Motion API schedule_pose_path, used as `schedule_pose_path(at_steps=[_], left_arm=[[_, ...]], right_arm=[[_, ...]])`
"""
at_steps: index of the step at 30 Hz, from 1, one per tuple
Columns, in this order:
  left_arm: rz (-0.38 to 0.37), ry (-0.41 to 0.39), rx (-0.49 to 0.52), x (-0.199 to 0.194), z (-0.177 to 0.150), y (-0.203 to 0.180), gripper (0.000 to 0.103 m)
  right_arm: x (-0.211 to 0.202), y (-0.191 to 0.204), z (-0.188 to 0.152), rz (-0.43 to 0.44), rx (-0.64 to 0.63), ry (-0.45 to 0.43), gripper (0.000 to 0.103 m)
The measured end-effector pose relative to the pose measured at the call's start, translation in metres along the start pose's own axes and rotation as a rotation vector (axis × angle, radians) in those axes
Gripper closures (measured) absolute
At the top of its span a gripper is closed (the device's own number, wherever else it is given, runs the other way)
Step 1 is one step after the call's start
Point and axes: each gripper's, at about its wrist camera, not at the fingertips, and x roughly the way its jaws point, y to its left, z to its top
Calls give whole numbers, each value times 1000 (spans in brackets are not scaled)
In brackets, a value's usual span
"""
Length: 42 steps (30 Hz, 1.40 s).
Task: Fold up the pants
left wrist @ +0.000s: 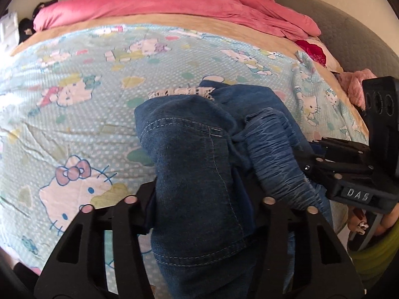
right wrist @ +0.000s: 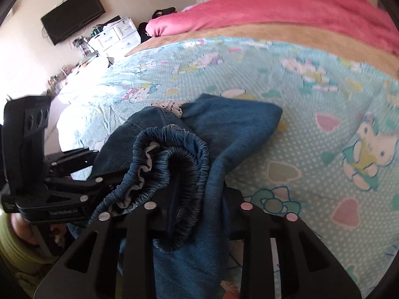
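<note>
Blue denim pants [left wrist: 197, 159] with an elastic waistband lie bunched on the bed, with a strip of white lace trim [left wrist: 182, 92] at their far end. My left gripper [left wrist: 199, 206] is shut on a fold of the denim near a stitched seam. My right gripper [right wrist: 197, 211] is shut on the gathered waistband [right wrist: 174, 164]. The right gripper also shows in the left wrist view [left wrist: 309, 159], gripping the waistband from the right. The left gripper shows in the right wrist view [right wrist: 99, 174], close beside the waistband on the left. The pants [right wrist: 232, 124] extend away toward the middle of the bed.
The bed has a light blue cartoon-cat sheet [left wrist: 74, 104]. A pink duvet [left wrist: 174, 2] is heaped at the far side. A grey headboard [left wrist: 349, 32] stands at right. A white drawer unit [right wrist: 117, 35] and a wall-mounted black screen [right wrist: 72, 17] are beyond the bed.
</note>
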Motion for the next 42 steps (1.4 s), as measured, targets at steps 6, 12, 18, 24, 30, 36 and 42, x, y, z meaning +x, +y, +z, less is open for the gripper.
schedule_pose_path(at_steps=[6, 12, 18, 24, 30, 36, 42], left_arm=[[13, -43, 17, -15, 4, -7, 77], [9, -66, 12, -22, 11, -8, 81], [16, -91, 0, -28, 25, 0, 81], [28, -119, -12, -33, 40, 11, 81], [29, -131, -30, -30, 54, 24, 81], [26, -142, -50, -25, 67, 35, 81], [42, -150, -40, -20, 80, 37, 81]], right_arm=[[-11, 11, 5, -13, -49, -39, 80], [-18, 18, 12, 2, -60, -61, 80], [-15, 21, 31, 7, -66, -77, 80], [-9, 27, 55, -4, -94, -104, 80], [3, 27, 73, -8, -92, -106, 80], [15, 23, 86, -9, -78, -102, 80], [25, 18, 97, -17, -62, -107, 80]])
